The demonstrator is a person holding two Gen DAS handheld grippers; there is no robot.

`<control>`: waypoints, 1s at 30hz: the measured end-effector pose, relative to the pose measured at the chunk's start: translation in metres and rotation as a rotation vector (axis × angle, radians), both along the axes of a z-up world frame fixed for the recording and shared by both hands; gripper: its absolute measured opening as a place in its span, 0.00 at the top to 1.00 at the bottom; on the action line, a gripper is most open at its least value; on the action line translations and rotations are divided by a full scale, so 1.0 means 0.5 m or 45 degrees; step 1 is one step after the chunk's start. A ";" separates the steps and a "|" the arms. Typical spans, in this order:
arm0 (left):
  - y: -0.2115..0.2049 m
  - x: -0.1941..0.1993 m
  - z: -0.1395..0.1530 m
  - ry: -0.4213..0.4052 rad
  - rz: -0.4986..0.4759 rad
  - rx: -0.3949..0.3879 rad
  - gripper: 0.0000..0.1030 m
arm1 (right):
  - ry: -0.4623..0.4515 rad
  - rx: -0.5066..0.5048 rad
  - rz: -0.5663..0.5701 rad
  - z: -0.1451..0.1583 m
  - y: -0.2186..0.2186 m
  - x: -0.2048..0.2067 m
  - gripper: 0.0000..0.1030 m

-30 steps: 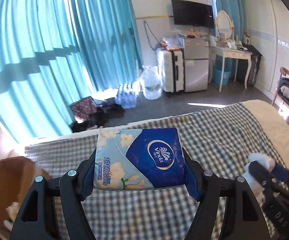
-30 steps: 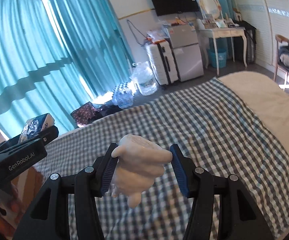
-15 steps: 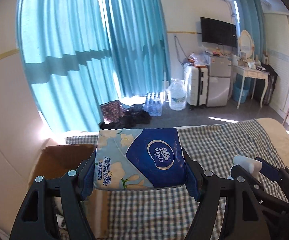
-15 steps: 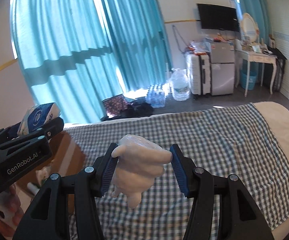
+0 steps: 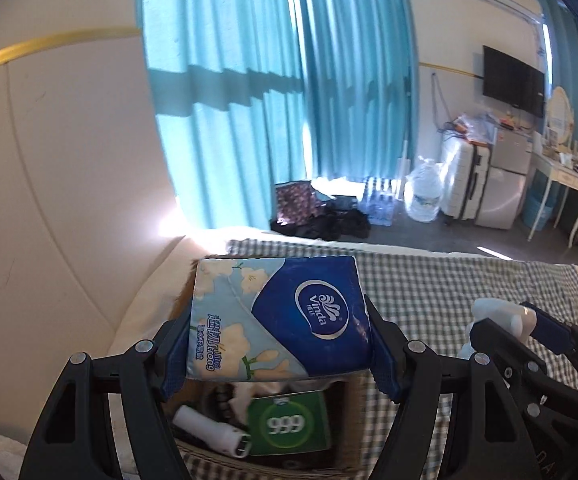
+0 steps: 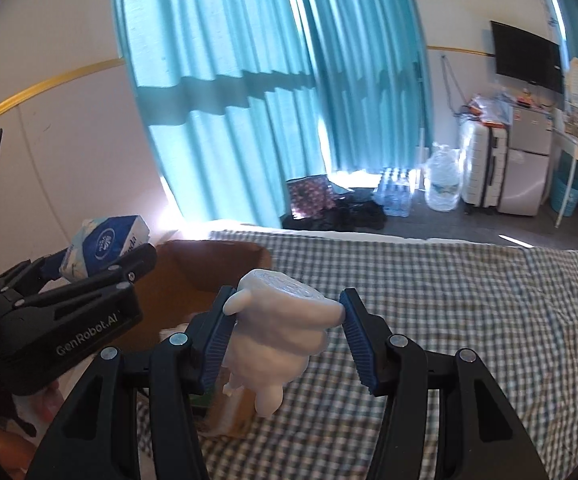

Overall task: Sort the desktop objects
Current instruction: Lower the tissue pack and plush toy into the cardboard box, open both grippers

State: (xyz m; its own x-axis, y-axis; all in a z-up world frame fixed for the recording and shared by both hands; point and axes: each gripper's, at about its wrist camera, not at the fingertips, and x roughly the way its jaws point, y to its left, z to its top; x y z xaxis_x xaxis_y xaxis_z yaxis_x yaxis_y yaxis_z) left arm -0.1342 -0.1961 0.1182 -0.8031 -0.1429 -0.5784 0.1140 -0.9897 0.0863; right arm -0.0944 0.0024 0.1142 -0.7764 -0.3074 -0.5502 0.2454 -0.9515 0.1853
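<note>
My left gripper (image 5: 279, 344) is shut on a blue and white tissue pack (image 5: 277, 316) with a flower print. It hangs over an open cardboard box (image 5: 353, 408) that sits on the checked bedspread. In the right wrist view my right gripper (image 6: 285, 336) is shut on a pale white figurine (image 6: 277, 332), just right of the cardboard box (image 6: 209, 264). The left gripper (image 6: 101, 256) with the tissue pack (image 6: 105, 242) shows at the left there. The right gripper (image 5: 505, 320) with the figurine (image 5: 489, 308) shows at the right of the left wrist view.
Inside the box lie a green packet (image 5: 289, 424) and a white cylinder (image 5: 209, 430). A cream padded wall (image 5: 49, 200) stands left of the box. The checked bedspread (image 6: 449, 300) stretches to the right. Blue curtains (image 6: 249, 80), a suitcase and bottles stand beyond the bed.
Both grippers swung left along the bed with their loads. The cardboard box came into view and now lies below the tissue pack and beside the figurine.
</note>
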 end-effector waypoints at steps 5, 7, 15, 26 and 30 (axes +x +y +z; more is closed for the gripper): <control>-0.076 -0.017 -0.053 -0.065 0.067 0.040 0.28 | -0.056 -0.013 0.089 -0.029 -0.098 -0.049 0.48; -0.098 -0.023 -0.074 -0.090 0.081 0.065 0.28 | -0.086 0.000 0.100 -0.048 -0.124 -0.067 0.48; -0.143 -0.038 -0.138 -0.145 0.098 0.145 0.20 | -0.153 0.043 0.101 -0.110 -0.176 -0.113 0.47; -0.135 -0.018 -0.140 -0.152 0.053 0.194 0.00 | -0.142 -0.075 -0.129 -0.101 -0.056 -0.093 0.08; -0.104 0.018 -0.142 -0.125 0.009 0.232 0.00 | -0.111 -0.029 -0.214 -0.103 0.000 -0.037 0.02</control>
State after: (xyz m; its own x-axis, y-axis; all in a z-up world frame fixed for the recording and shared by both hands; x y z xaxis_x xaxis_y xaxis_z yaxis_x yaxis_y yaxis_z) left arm -0.1252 -0.2479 0.0474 -0.7407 -0.0339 -0.6709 0.1207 -0.9892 -0.0833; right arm -0.1128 0.0024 0.0627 -0.7674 -0.1904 -0.6122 0.0652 -0.9731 0.2210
